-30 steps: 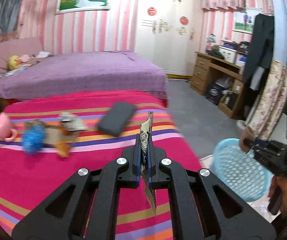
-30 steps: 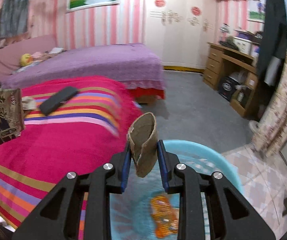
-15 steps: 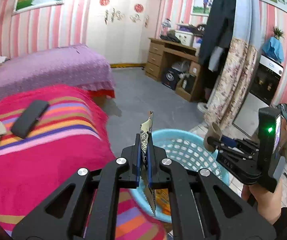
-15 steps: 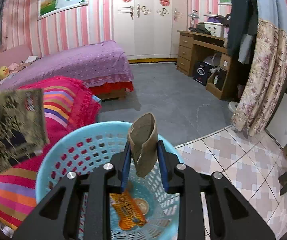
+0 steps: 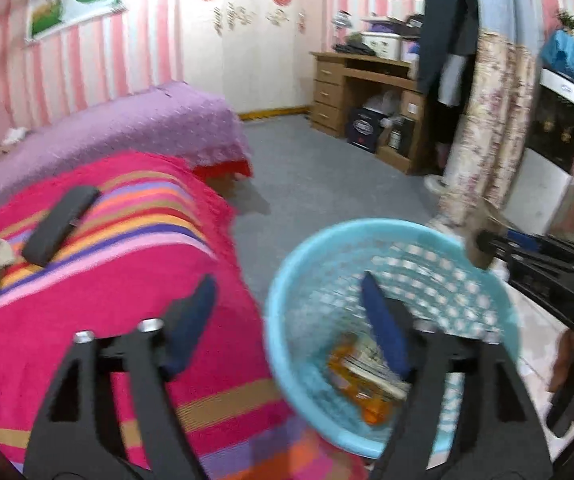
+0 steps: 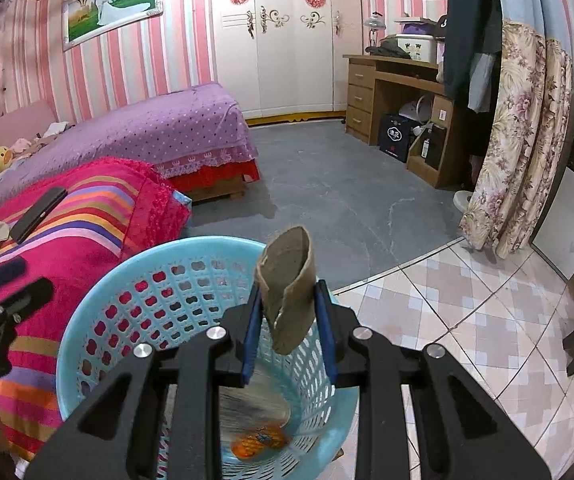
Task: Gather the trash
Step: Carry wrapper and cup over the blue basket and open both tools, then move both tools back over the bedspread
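beside striped bedspread, blue basket, perhaps wrappers inside

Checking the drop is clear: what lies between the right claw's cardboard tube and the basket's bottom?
Right wrist view: only air between the cardboard tube and the wrappers lying in the blue basket.

The left gripper fills the lower frame, its jaws opening with nothing between them. Lower right, a blue basket holds wrappers. At the right edge, the right gripper pinches a cardboard tube.
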Available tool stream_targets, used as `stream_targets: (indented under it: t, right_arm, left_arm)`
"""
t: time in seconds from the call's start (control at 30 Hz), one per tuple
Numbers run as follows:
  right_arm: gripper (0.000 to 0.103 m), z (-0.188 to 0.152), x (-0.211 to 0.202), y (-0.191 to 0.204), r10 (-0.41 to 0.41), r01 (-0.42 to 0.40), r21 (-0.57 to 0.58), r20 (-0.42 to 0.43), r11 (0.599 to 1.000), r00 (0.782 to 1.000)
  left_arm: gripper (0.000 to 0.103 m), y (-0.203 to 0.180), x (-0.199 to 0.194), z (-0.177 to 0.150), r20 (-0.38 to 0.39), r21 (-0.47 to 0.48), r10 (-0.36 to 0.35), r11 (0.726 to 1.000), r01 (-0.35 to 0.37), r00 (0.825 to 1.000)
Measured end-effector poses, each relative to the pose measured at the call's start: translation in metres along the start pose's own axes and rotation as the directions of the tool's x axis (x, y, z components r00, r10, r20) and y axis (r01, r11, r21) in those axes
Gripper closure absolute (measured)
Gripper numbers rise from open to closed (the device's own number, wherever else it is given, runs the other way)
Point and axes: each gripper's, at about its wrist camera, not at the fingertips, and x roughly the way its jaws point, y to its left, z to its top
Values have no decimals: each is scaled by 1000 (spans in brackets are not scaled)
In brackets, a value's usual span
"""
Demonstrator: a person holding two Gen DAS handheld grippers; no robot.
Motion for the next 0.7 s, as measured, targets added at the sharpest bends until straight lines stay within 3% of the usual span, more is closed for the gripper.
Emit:
stream_targets:
  t: [0.13,0.27,0.33,0.37,0.4,0.47,0.7]
  right_arm:
    - [77,-2,4,4,-5,5,-13,0,1000,1000]
    - [75,-1,3,12,-8,8,-26,13,1000,1000]
    - [59,1,1,17,-36,37,-35,24,999,999]
    - [39,2,-2,19,-39,40,-29,36,999,999]
    - [30,3,-5,20,-36,37,-18,50,999,998]
    - [30,7,-7,23,-38,39,-5,53,999,998]
    - [9,16,-22,49,-70,69,13,110,998,991]
  left_arm:
    - [8,21,-3,6,39,-13,77,997,-77,996]
    - [6,42,-7,10,46,-33,109,994,-107,993]
    - [6,52,-8,10,39,-35,123,992,-122,992]
    - [6,55,-9,11,35,-39,126,991,-125,991]
    - [6,60,-10,11,32,-44,128,991,-127,991]
    - [6,72,-14,9,24,-63,132,989,-130,991]
    - [6,117,-36,-2,10,-138,174,975,-171,985]
